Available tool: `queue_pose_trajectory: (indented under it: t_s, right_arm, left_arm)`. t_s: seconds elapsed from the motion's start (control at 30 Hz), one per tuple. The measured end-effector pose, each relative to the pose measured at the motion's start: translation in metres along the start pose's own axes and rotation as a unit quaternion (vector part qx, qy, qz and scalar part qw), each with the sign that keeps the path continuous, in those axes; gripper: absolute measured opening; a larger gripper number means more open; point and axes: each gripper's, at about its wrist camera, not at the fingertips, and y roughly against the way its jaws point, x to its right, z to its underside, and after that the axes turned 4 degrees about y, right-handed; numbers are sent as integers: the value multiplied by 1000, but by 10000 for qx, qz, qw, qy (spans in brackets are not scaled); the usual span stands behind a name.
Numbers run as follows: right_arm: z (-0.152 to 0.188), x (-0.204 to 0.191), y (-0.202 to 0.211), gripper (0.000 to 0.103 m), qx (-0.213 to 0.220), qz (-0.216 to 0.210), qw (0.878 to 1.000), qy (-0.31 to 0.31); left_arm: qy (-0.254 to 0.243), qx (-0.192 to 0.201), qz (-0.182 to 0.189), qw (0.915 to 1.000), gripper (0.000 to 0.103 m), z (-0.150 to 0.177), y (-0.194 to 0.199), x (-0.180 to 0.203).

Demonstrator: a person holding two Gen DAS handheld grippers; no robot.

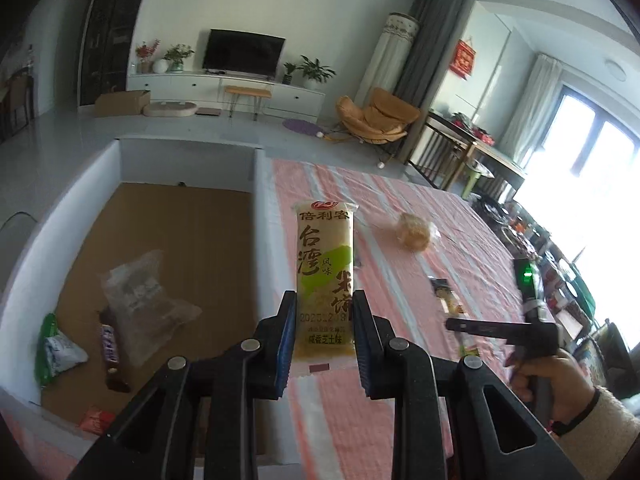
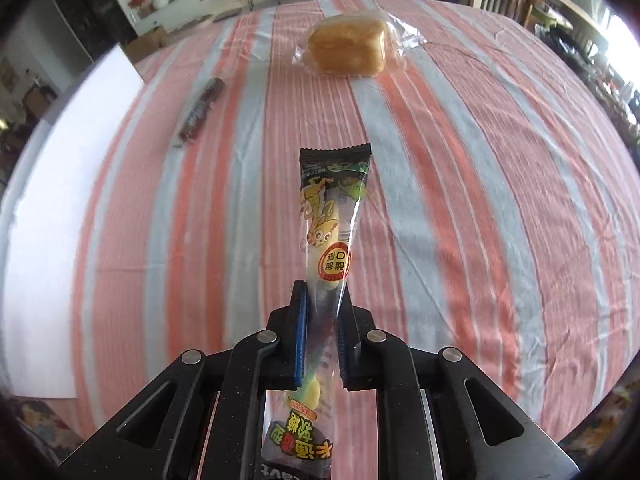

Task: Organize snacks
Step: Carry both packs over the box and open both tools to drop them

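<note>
My left gripper (image 1: 325, 300) is shut on a yellow-green rice cracker packet (image 1: 325, 264), held above the striped tablecloth (image 1: 400, 216) just right of the white box (image 1: 262, 184). The box holds several snacks: a clear bag (image 1: 140, 296), a purple bar (image 1: 110, 348), a green-white packet (image 1: 56, 348). My right gripper (image 2: 323, 292) is shut on a black and yellow candy packet (image 2: 332, 216), held above the cloth; it also shows in the left wrist view (image 1: 454, 322). A wrapped bread bun (image 2: 348, 46) and a dark bar (image 2: 202, 110) lie on the cloth.
The white box wall (image 2: 60, 184) lies left of the right gripper. The bun shows in the left wrist view (image 1: 414, 230) too. Clutter lines the table's right side (image 1: 532, 240). A TV unit (image 1: 224, 88) and chair (image 1: 376, 116) stand beyond the table.
</note>
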Motion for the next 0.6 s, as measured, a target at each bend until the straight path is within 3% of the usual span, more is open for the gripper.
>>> queue_pose_trajectory:
  t_s: [0.07, 0.17, 0.27, 0.37, 0.4, 0.43, 0.5, 0.6]
  right_arm:
    - [-10, -26, 29, 13, 228, -670, 9975, -10]
    - [-26, -97, 67, 13, 494, -1657, 9843, 345]
    - [-34, -179, 87, 13, 664, -2251, 9680, 889]
    - [-35, -248, 81, 25, 678, -2598, 9544, 1308]
    - [-35, -261, 78, 48, 716, -2607, 9526, 1397]
    - [-34, -270, 77, 57, 801, -2573, 9522, 1441]
    - [-33, -271, 77, 59, 990, -2460, 9529, 1470]
    - [-23, -237, 74, 69, 1244, -1973, 9609, 1490]
  left_arm:
    - [157, 134, -380, 9991, 26, -8, 11, -29]
    - [390, 247, -957, 9943, 26, -16, 19, -70]
    - [457, 324, -1548, 9864, 26, -17, 19, -101]
    - [389, 239, -2084, 9770, 30, -14, 12, -119]
    - [378, 207, -2223, 9740, 41, -12, 10, -122]
    - [391, 200, -2318, 9718, 61, -10, 9, -124]
    - [395, 298, -2366, 9704, 85, -4, 11, -121]
    - [257, 466, -2195, 9742, 90, 6, 13, -101]
